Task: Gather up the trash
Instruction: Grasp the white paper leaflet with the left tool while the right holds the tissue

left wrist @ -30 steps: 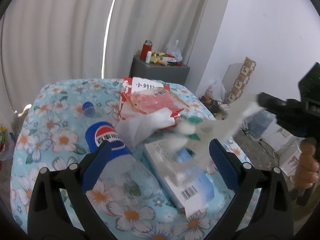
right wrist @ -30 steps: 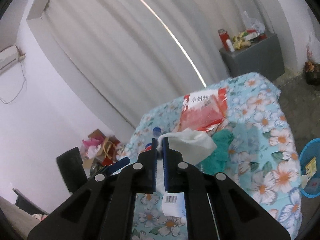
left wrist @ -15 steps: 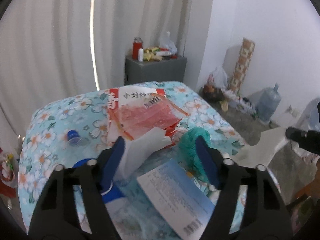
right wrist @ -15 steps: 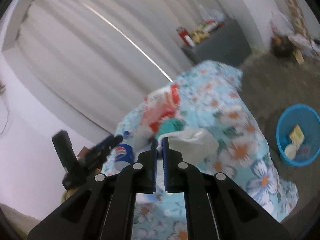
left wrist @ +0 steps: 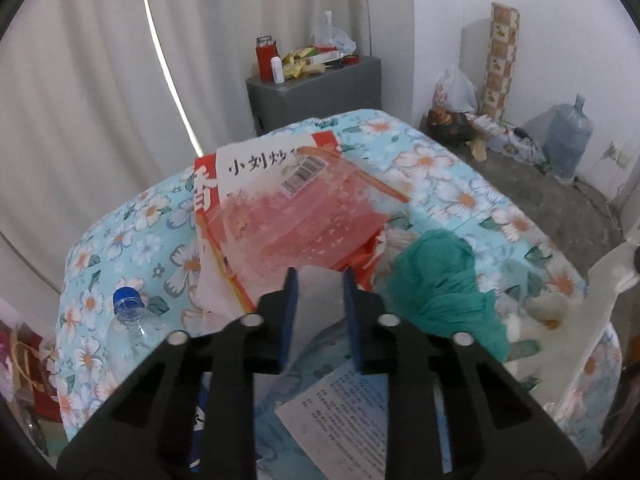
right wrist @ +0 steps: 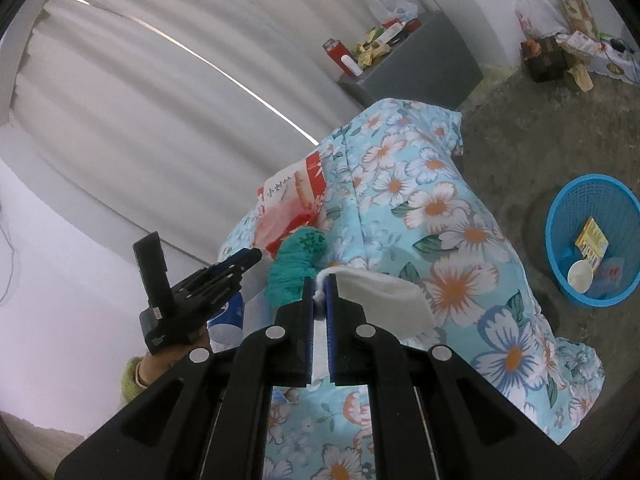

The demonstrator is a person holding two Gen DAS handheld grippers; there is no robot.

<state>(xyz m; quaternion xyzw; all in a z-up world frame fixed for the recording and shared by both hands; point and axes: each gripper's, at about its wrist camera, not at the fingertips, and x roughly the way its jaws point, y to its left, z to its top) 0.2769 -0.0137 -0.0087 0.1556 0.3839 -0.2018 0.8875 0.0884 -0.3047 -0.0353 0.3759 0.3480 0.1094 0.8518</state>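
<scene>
My right gripper grips a tissue bound for the blue basket; my left gripper, jaws just closing, pinches another tissue.

Readable print on the trash

The red-and-white snack bag shows black Chinese characters "小刘炒" on its white panel, a large white character on the red edge, and a barcode sticker. The printed sheet near the bottom edge carries fine text too small to read.

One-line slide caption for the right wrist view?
Right gripper clamps a white tissue above the floral tablecloth, blue basket nearby.
</scene>
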